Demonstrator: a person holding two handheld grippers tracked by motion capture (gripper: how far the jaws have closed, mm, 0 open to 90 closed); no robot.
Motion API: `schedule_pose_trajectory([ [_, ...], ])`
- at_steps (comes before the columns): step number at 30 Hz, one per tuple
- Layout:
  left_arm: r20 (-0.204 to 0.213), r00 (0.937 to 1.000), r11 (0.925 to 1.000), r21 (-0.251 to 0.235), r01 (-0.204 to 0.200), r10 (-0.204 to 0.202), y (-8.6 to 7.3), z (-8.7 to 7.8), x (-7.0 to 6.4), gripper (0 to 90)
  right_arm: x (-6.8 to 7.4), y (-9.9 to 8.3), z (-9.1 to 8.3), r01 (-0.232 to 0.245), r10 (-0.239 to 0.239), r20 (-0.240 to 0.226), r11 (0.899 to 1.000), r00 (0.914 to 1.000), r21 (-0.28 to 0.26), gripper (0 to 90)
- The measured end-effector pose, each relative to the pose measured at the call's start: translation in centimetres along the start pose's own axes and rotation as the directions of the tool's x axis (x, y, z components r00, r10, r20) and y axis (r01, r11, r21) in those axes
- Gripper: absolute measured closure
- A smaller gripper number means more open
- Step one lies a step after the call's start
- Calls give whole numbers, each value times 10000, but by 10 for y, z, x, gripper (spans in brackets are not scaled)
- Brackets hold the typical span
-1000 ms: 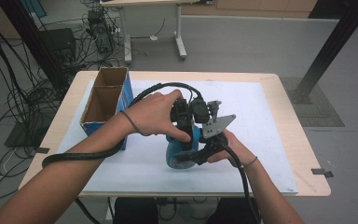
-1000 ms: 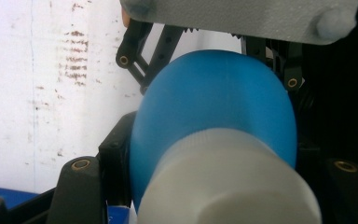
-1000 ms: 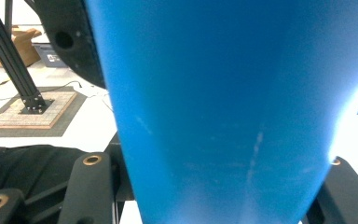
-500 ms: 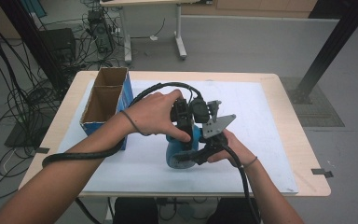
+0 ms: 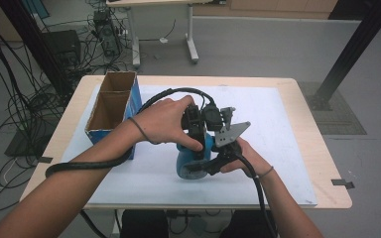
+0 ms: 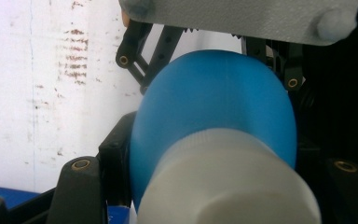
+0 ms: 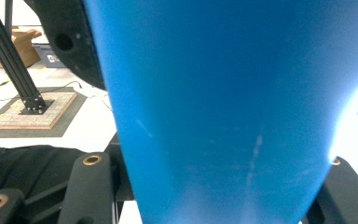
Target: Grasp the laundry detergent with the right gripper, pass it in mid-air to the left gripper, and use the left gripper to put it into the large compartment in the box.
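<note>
High view: one blue bottle [image 5: 191,161], two tools clamping it.

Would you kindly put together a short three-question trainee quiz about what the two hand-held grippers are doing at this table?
1. True or false: both the left gripper and the right gripper are closed on the blue plastic bottle.
2. What colour is the bottle's cap: A white, B red, C black?
3. Fill in: the open cardboard box stands to the person's ____ of the bottle.

Key: 1 true; 2 A; 3 left.
</note>
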State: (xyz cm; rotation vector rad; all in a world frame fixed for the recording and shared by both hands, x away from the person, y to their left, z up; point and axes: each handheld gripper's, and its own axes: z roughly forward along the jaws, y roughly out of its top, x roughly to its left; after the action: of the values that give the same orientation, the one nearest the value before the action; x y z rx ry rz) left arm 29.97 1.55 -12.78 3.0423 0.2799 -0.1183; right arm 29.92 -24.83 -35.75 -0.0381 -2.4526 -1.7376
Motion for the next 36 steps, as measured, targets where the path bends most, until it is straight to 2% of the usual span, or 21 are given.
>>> schedule_pose_trajectory([
  [9,-8,10000,10000,18,2,-2,-1,0,1,371,-1,1,1,3,-3,3,10000,10000,12,426],
  [22,-169,9999,9997,-223,34,-38,-4,-3,-3,372,0,1,-2,80,-80,49,10000,10000,-48,425],
  [36,-163,9998,9999,-62,95,-96,0,-3,-2,374,1,-4,-1,129,-126,120,9997,9998,-231,420],
])
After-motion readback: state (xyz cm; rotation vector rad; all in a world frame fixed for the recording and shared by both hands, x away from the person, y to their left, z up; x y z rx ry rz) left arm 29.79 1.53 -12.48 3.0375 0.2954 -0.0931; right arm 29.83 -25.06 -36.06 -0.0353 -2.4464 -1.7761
